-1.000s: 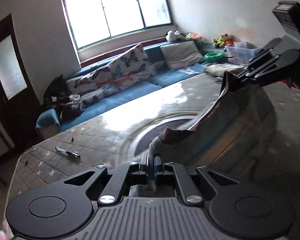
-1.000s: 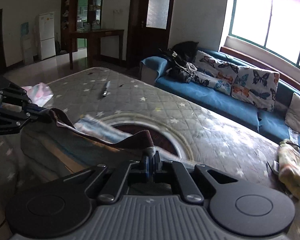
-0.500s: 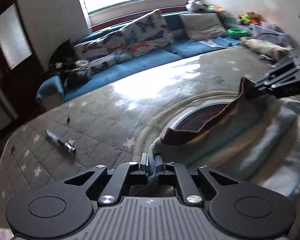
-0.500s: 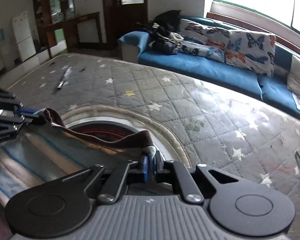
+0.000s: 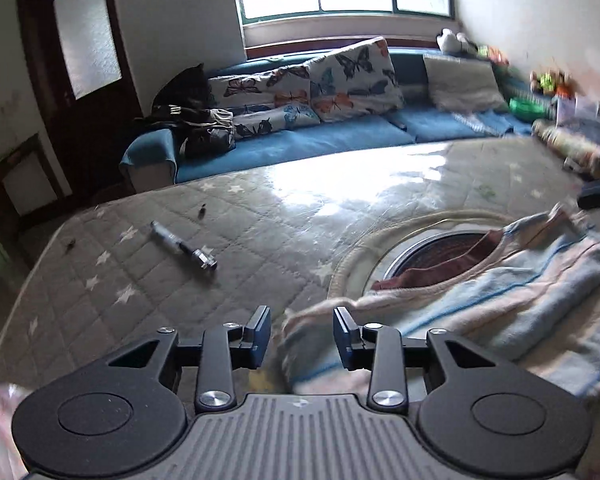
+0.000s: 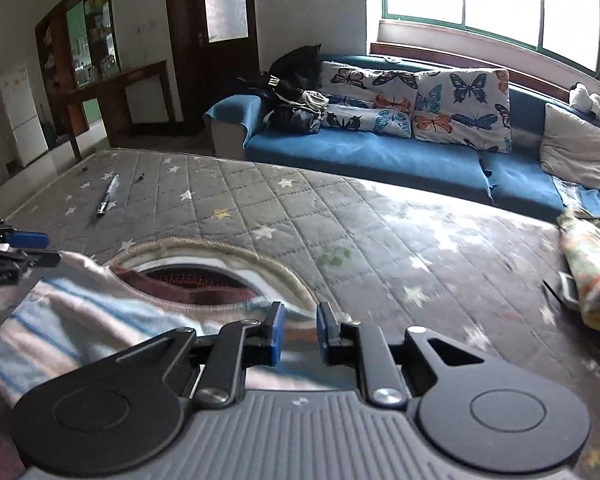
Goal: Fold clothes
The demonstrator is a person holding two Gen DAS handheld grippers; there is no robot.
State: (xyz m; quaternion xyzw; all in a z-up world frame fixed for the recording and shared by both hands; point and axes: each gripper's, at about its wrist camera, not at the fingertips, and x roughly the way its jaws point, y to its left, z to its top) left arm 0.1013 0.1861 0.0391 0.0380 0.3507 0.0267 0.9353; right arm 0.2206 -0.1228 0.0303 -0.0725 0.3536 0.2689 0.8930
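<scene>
A pale garment with blue and pink stripes and a dark red lining [image 5: 480,304] lies on the grey starred mattress [image 5: 180,272]; it also shows in the right wrist view [image 6: 80,312]. My left gripper [image 5: 302,334] is open just above one corner of it, holding nothing. My right gripper [image 6: 298,330] is open over the opposite corner, also empty. The left gripper's tips show at the left edge of the right wrist view [image 6: 16,248].
A pen [image 5: 182,245] lies on the mattress to the left. A blue sofa [image 5: 320,140] with butterfly cushions runs along the far side. A folded floral cloth [image 6: 592,272] lies at the mattress's right end. A dark door stands behind.
Both grippers lowered the garment onto the mattress and opened, letting go of its corners. The cloth now lies flat instead of hanging between them.
</scene>
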